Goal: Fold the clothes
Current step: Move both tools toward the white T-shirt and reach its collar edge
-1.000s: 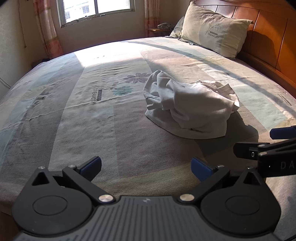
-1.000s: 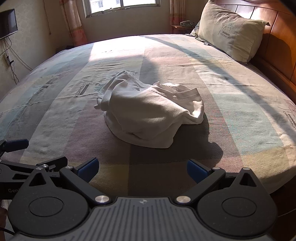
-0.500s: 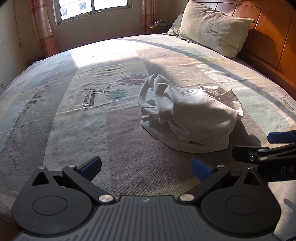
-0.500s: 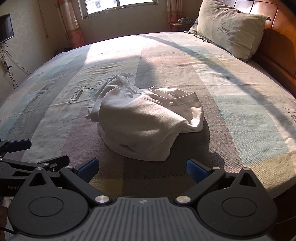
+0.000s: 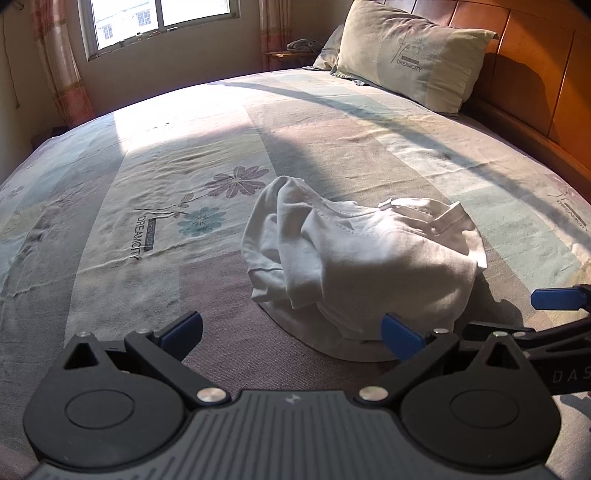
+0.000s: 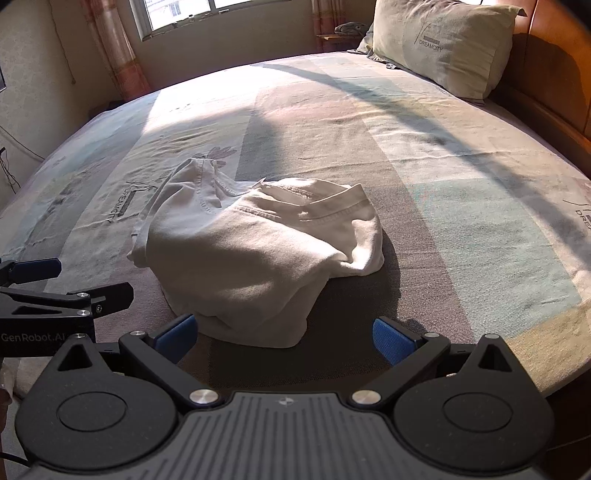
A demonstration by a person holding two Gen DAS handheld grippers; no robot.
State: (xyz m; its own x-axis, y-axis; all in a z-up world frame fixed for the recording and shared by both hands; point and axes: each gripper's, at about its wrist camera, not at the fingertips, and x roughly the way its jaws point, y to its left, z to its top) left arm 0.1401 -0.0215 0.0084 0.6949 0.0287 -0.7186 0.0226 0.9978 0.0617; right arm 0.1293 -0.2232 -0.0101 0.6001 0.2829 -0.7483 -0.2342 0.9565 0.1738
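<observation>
A crumpled white garment (image 5: 365, 254) (image 6: 258, 254) lies in a heap on the patterned bedspread (image 5: 155, 206) (image 6: 461, 192), near the bed's front edge. My left gripper (image 5: 291, 330) is open, its blue pads wide apart, just short of the heap's near left side; its right pad (image 5: 400, 336) is at the garment's hem. My right gripper (image 6: 282, 336) is open too, right in front of the heap's near edge, holding nothing. Each gripper shows at the side of the other's view.
A pillow (image 5: 410, 59) (image 6: 443, 44) leans on the wooden headboard (image 5: 535, 85) at the far right. A window (image 5: 159, 22) with curtains is behind the bed. The bed's edge (image 6: 554, 380) drops off at the right.
Both grippers have moved forward toward the white garment, which now looms larger and closer in both views. Both stayed open.
</observation>
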